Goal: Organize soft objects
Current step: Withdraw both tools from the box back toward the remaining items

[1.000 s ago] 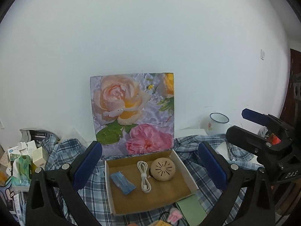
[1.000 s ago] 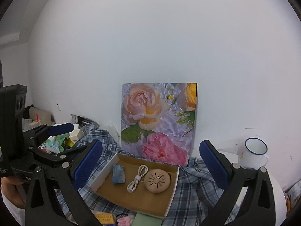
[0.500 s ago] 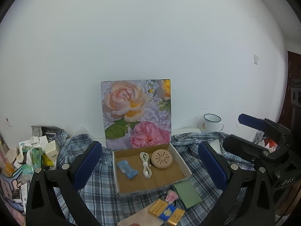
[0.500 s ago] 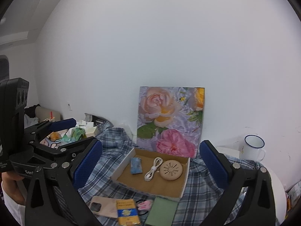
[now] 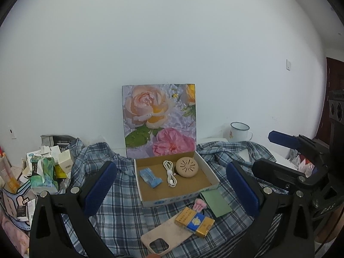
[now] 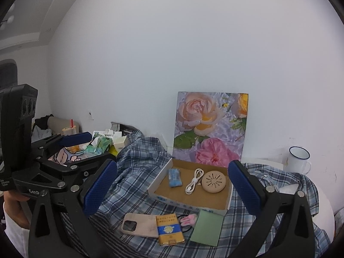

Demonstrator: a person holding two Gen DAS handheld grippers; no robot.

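Now both grippers agape, empty — box (image 5: 211, 177) ahead

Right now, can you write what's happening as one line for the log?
left gripper: open, empty | right gripper: open, empty | box: cable, blue packet, round disc inside | phone case: outside box, on plaid cloth

light: soft, even, dim-cool | shadows: faint | focus: sharp | edges: fisheye bending, black vignette corners
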